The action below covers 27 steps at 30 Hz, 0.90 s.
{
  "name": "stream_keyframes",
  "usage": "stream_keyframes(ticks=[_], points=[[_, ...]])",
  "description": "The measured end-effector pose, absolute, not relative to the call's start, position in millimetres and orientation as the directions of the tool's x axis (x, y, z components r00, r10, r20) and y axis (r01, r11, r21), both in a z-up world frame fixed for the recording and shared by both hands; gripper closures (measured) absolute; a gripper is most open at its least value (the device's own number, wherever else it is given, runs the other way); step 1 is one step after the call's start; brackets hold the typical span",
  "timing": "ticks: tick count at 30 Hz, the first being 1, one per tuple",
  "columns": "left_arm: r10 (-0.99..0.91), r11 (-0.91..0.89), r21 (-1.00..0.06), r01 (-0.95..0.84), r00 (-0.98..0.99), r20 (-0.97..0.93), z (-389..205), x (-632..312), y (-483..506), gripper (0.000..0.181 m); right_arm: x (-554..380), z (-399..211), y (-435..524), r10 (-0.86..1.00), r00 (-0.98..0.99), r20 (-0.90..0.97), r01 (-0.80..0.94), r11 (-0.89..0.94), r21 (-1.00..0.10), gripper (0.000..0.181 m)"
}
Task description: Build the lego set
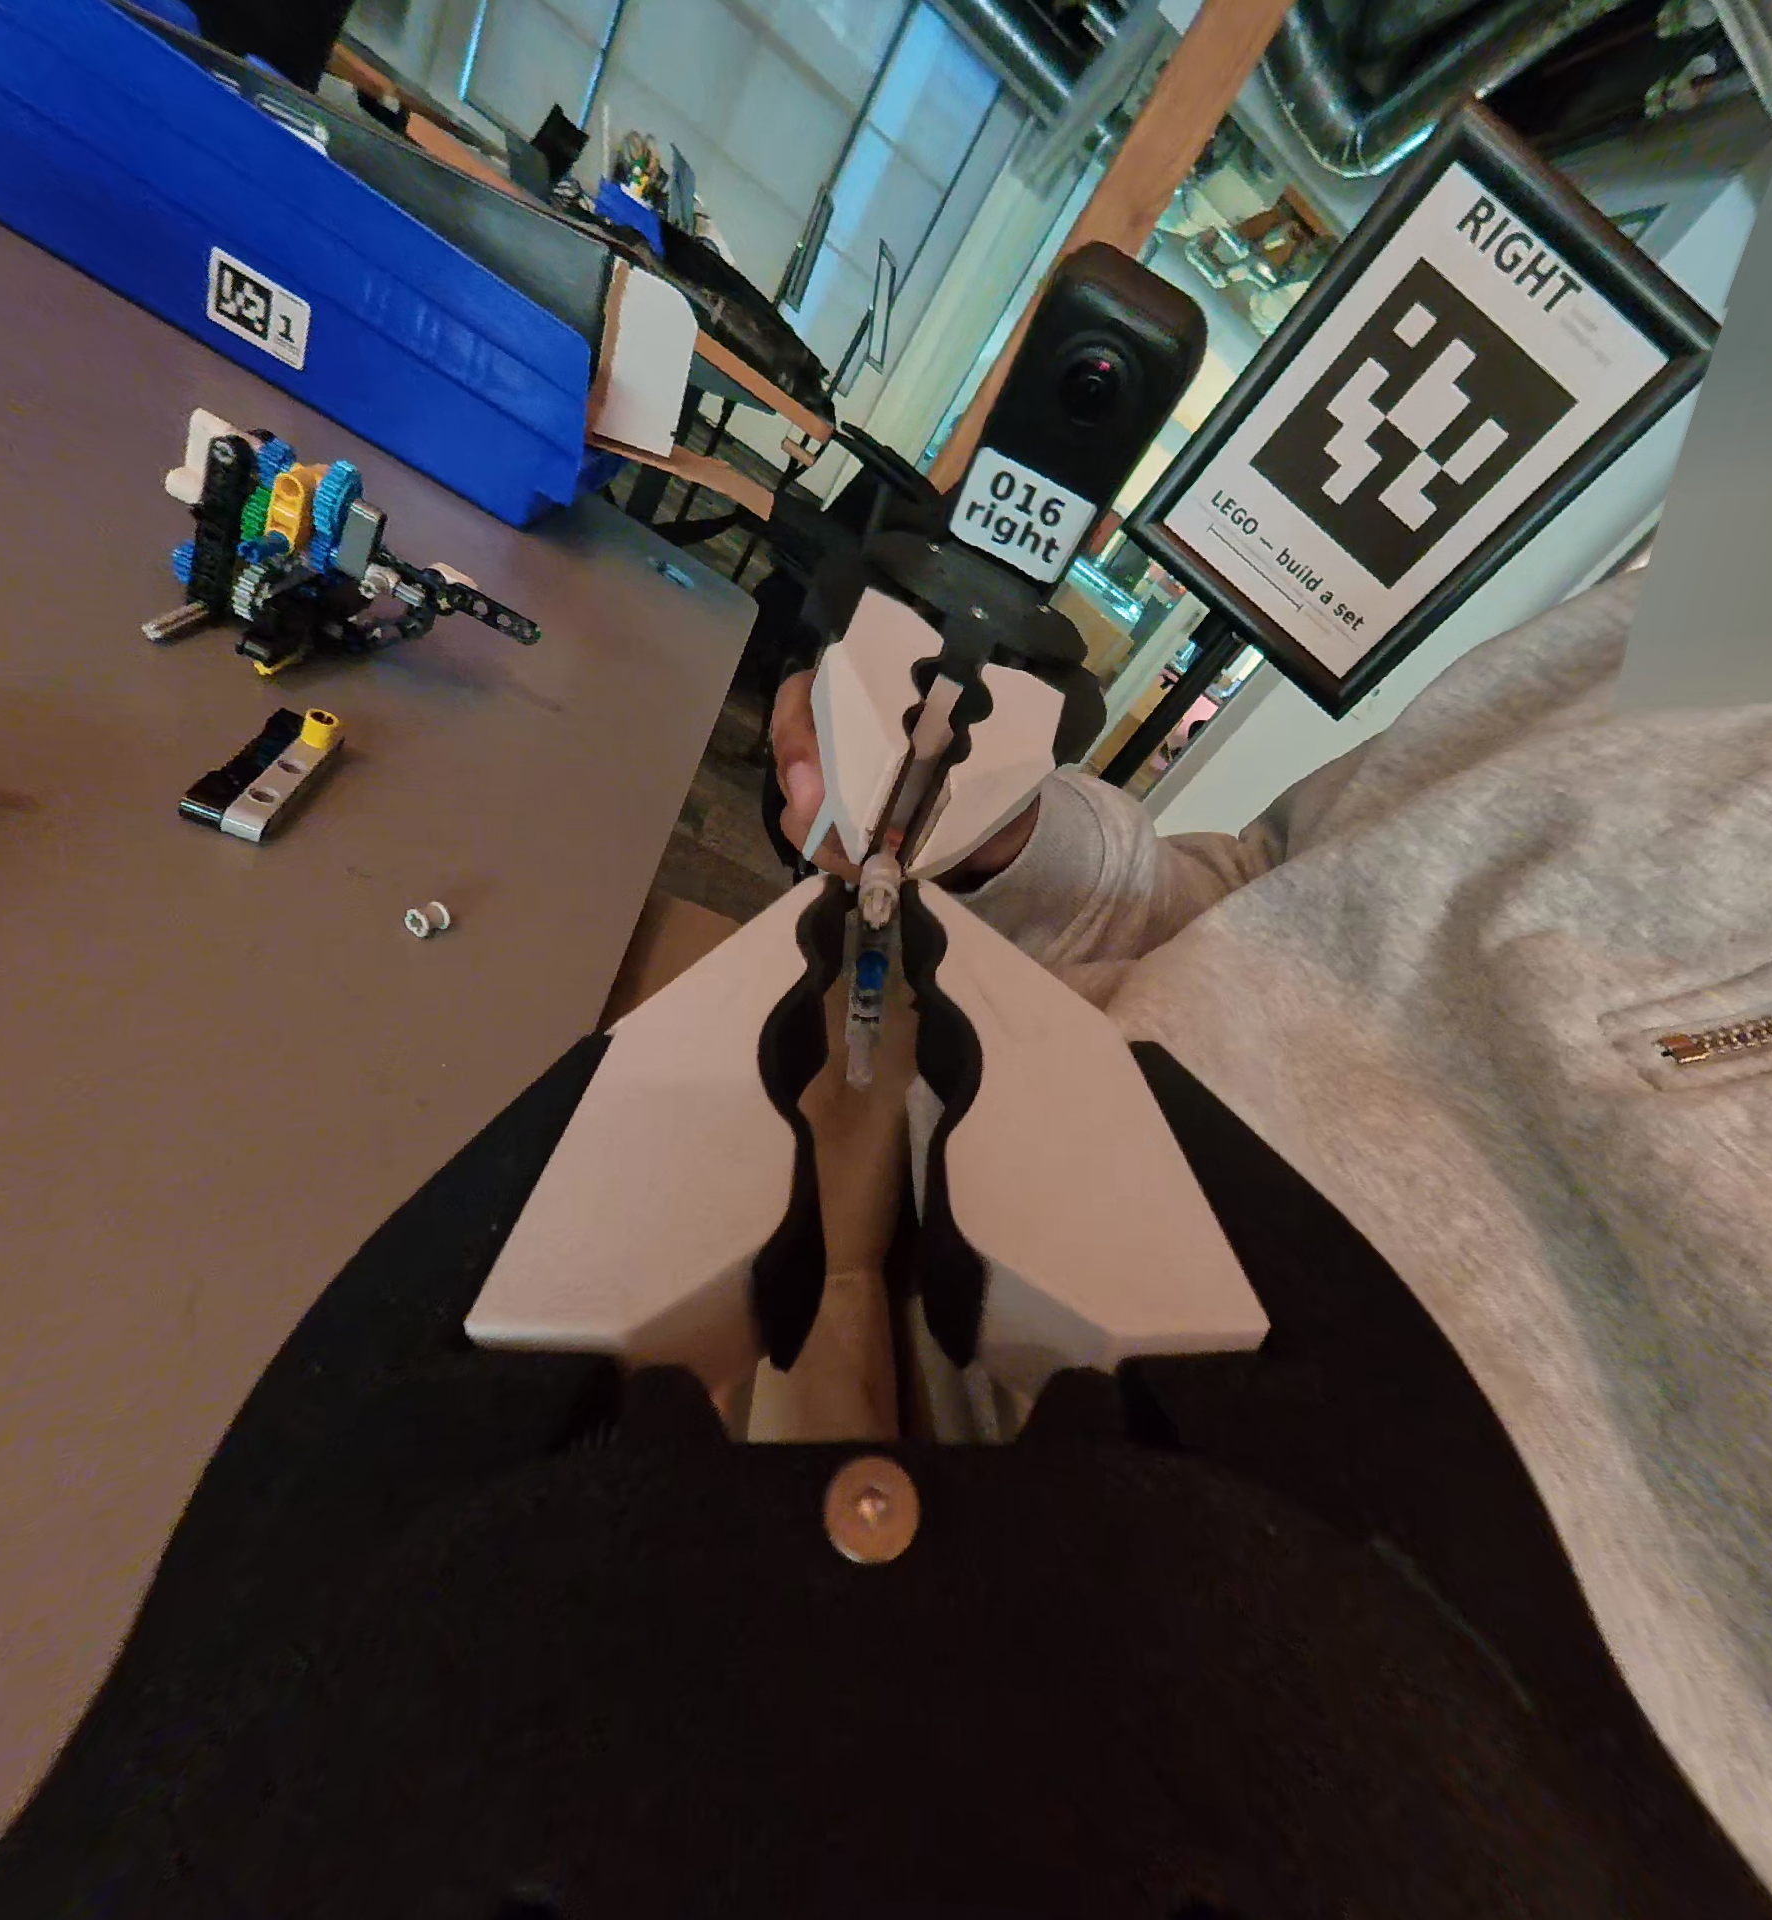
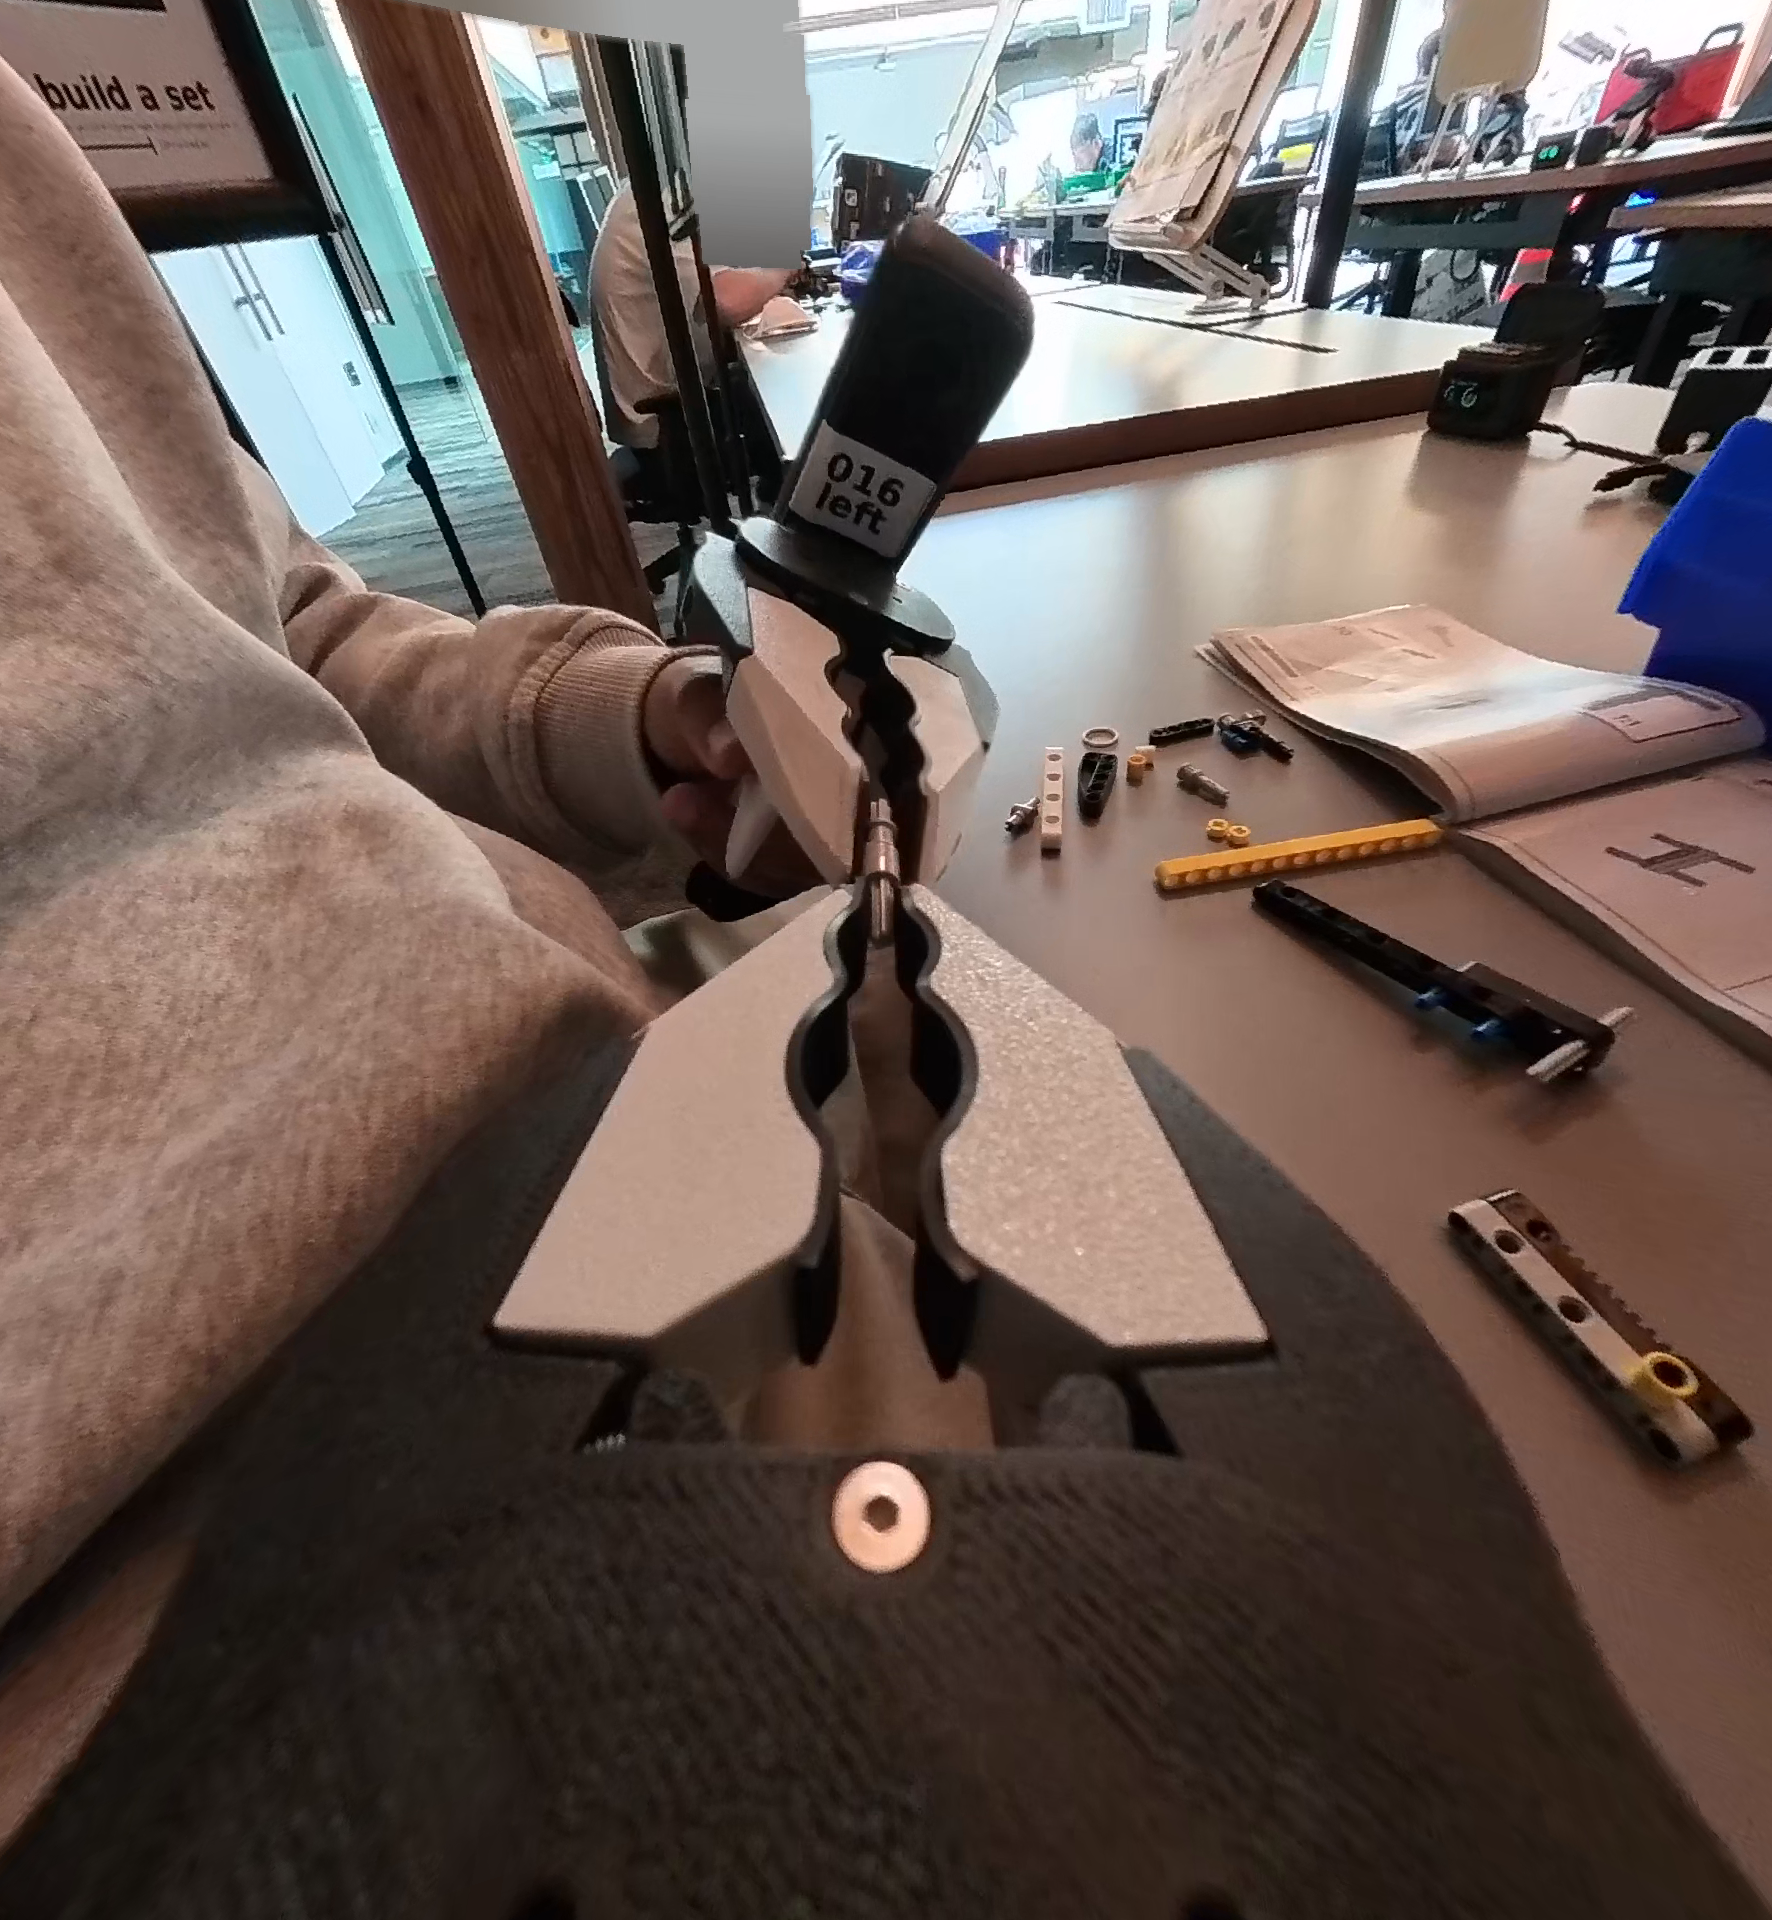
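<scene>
Both grippers meet tip to tip in the air off the table edge, in front of a person's grey sweatshirt. My left gripper (image 1: 866,914) is shut on a thin grey axle piece with a blue part on it (image 1: 869,977). My right gripper (image 2: 877,906) is shut on the other end of that axle piece (image 2: 880,857), where a pale end piece (image 1: 878,881) sits. The right gripper (image 1: 877,847) faces the left wrist camera, and the left gripper (image 2: 882,821) faces the right wrist camera. A partly built model (image 1: 279,540) with blue gears stands on the table.
A black, grey and yellow beam stack (image 1: 258,774) and a small grey bush (image 1: 427,918) lie near the model. A blue bin (image 1: 238,239) stands behind. A yellow beam (image 2: 1297,852), a black beam assembly (image 2: 1433,977), small parts (image 2: 1152,769) and an open booklet (image 2: 1464,707) lie on the table. My two grippers' fingertips are within a few centimetres of each other. From either gripper's tips it is about 20 centimeters to the partly built model (image 1: 279,540).
</scene>
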<state>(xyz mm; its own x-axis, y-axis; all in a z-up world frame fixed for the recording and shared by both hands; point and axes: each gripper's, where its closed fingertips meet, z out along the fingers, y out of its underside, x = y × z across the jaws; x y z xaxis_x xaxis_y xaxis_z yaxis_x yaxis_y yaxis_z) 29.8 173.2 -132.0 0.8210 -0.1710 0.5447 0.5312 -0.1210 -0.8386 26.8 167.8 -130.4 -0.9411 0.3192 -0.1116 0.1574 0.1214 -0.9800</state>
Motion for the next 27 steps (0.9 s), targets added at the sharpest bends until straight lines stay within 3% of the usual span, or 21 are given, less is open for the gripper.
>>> stream_keyframes(ticks=[19,21,24,27], points=[[-0.195,-0.086,-0.814,0.574,0.792,0.579,-125,29,174,0.178,26,-125,168,0.332,-0.937,-0.107,0.144,0.088,-0.986,0.177],[-0.165,-0.060,-0.813,0.579,0.798,0.580,-124,21,172,0.178,18,-124,174,0.371,-0.920,-0.129,0.167,0.072,-0.983,0.171],[-0.094,-0.020,-0.806,0.592,0.801,0.591,-125,3,166,0.178,-3,-130,193,0.488,-0.852,-0.191,0.243,0.045,-0.969,0.177],[-0.042,0.018,-0.793,0.609,0.793,0.608,-126,-12,158,0.178,-27,-161,216,0.651,-0.736,-0.185,0.350,0.132,-0.927,0.173]])
